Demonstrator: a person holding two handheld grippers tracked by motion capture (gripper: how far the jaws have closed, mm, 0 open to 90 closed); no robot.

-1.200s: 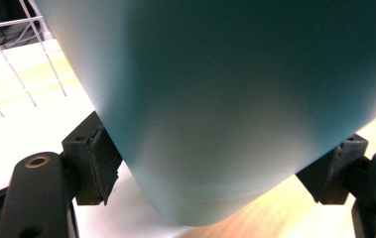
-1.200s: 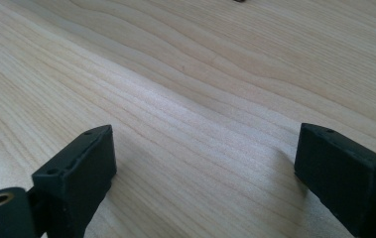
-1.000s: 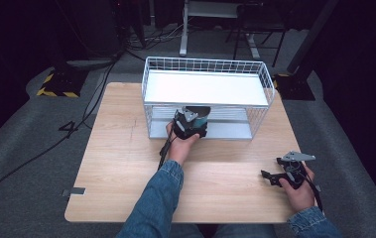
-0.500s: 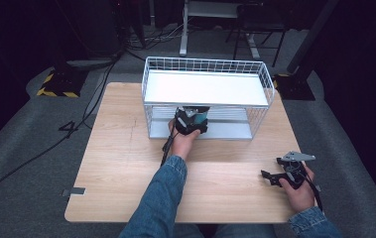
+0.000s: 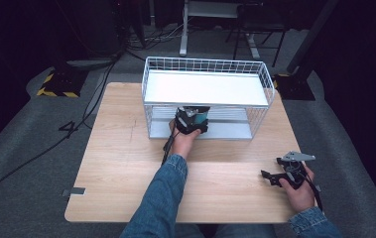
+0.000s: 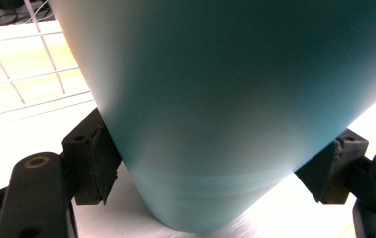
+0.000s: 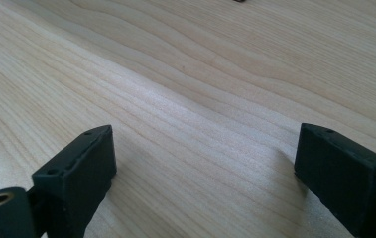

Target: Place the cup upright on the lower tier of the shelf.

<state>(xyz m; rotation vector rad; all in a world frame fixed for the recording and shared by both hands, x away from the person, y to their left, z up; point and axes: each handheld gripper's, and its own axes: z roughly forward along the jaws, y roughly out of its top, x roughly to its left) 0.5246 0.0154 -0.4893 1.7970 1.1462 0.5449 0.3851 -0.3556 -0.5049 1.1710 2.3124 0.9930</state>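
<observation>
1. The wooden table [image 5: 126, 163] sits mid-frame, with a white wire rack [image 5: 205, 74] at its far edge.
2. My left gripper [image 6: 210, 163] clamps the teal cup [image 6: 215, 99], already inside the rack's lower tier at centre frame.
3. Still to do, I judge: set it down and release.
4. My right gripper [image 7: 200, 163] rests wide open and holds nothing, lower right.

readable marks: one | dark figure "4" | on grey carpeted floor [image 5: 36, 163] | at 9 o'clock of light wooden table [image 5: 121, 148]
</observation>
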